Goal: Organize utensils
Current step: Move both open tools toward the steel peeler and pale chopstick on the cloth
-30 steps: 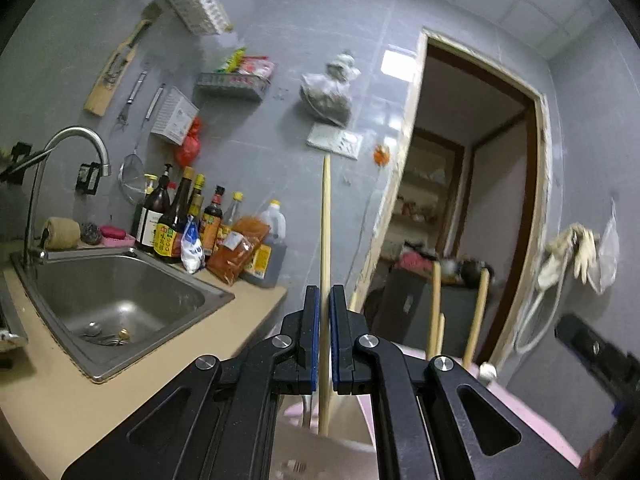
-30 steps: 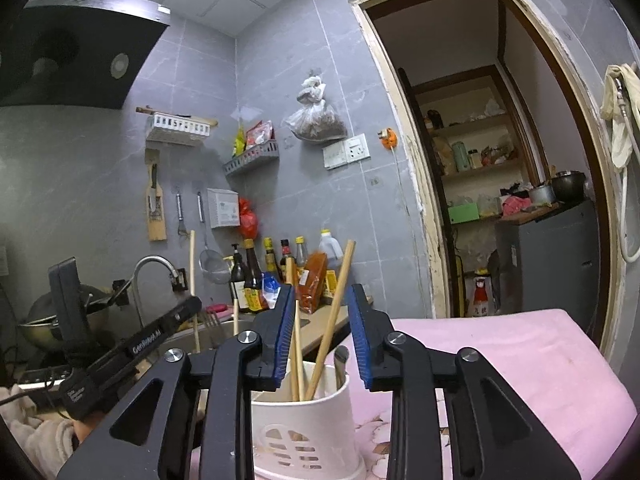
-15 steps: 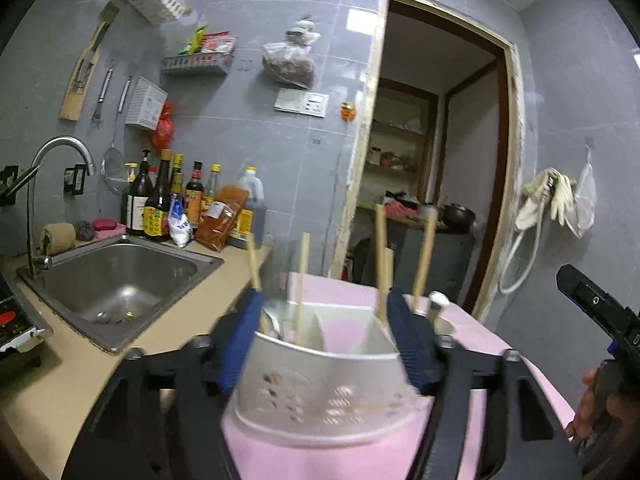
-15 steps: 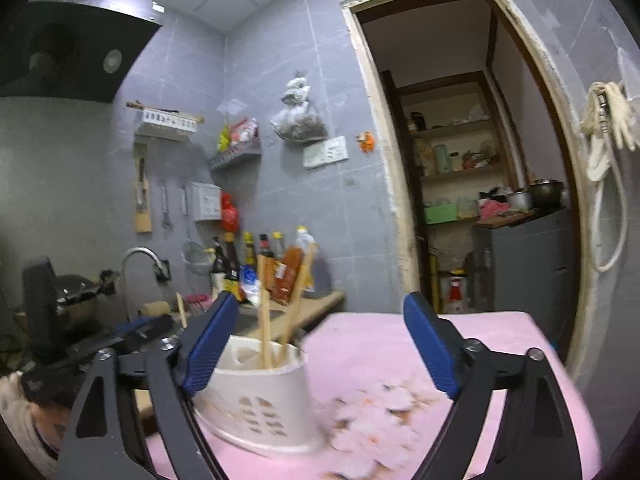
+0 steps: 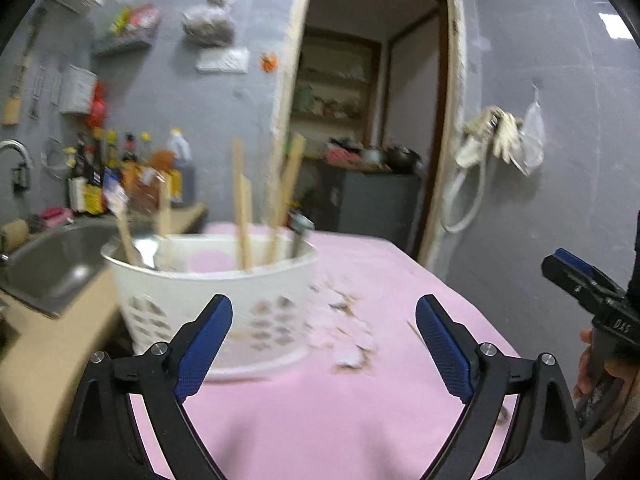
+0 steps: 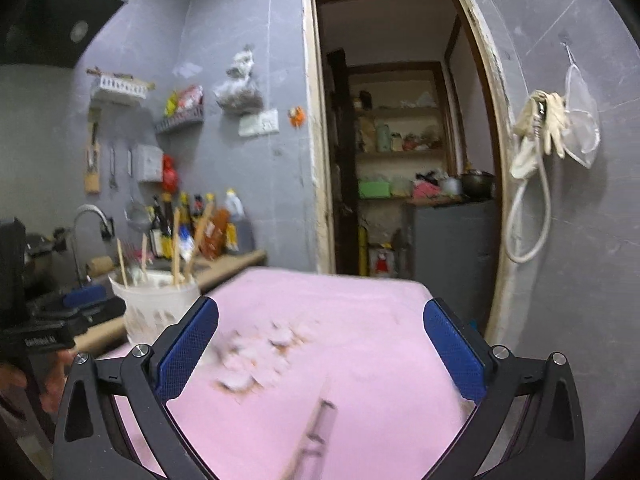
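A white perforated utensil holder (image 5: 216,300) stands on the pink cloth (image 5: 360,420), with several wooden chopsticks (image 5: 244,220) and a metal utensil (image 5: 298,232) upright in it. My left gripper (image 5: 322,344) is open and empty, just in front of the holder. My right gripper (image 6: 320,348) is open and empty over the pink cloth (image 6: 360,320), right of the holder (image 6: 156,304). A blurred utensil (image 6: 316,436) lies on the cloth below the right gripper. The right gripper shows at the left view's edge (image 5: 580,284).
A steel sink (image 5: 52,264) and tan counter (image 5: 36,352) lie left of the table. Sauce bottles (image 5: 120,176) line the wall. A doorway (image 6: 404,160) opens behind the table. A printed flower patch (image 6: 256,356) marks the cloth.
Both grippers opened wide and pulled back from the holder. The left one let go of the chopstick it held, which now stands in the holder.
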{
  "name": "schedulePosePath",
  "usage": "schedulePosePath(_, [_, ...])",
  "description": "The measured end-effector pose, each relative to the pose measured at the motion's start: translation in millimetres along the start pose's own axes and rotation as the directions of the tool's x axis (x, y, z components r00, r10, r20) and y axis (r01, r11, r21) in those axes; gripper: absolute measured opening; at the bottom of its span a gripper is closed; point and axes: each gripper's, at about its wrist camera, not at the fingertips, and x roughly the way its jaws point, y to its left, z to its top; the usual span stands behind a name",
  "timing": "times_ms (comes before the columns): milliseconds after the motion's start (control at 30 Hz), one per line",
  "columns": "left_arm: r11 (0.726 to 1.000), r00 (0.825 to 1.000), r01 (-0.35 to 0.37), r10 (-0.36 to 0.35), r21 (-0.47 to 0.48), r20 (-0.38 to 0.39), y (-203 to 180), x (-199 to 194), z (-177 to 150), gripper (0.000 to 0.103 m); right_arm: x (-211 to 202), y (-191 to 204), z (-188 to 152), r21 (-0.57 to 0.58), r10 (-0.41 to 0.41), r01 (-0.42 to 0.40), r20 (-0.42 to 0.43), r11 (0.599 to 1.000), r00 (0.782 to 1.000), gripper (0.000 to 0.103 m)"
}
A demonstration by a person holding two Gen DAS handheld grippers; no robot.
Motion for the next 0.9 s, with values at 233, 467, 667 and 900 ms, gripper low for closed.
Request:
schedulePosePath(233, [0.998,0.977,0.059,-0.056,0.007,-0.204,-28.8,45.2,-10.0,0.09,1.0,-24.7,-29.6,-0.032,-0.021,0.013,-0.264,0.999,0.964,0.1])
schedulePosePath(467, [0.999,0.937,0.05,-0.047,-0.001,-0.347,-37.9,82.2,-23.2,0.09,13.0,-15.9,-70.7,0.017,0.076,-0.077,-0.463,0.997,0.883,0.078])
schedulePosePath(667, [0.999,0.902,0.016,-0.026,-0.027,-0.431,-26.0,95.8,-34.5,0.09,22.4,-7.7,-91.0,0.023,0.089,-0.091,-0.532,0.996,0.842,0.072])
schedulePosePath(900, [0.997,0.884,0.022,-0.051,-0.068,-0.465,-18.2,102.0,-37.3,0.09,35.9,-5.0,-95.9,-0.024,0.021,-0.042,-0.57,0.999,0.821,0.071])
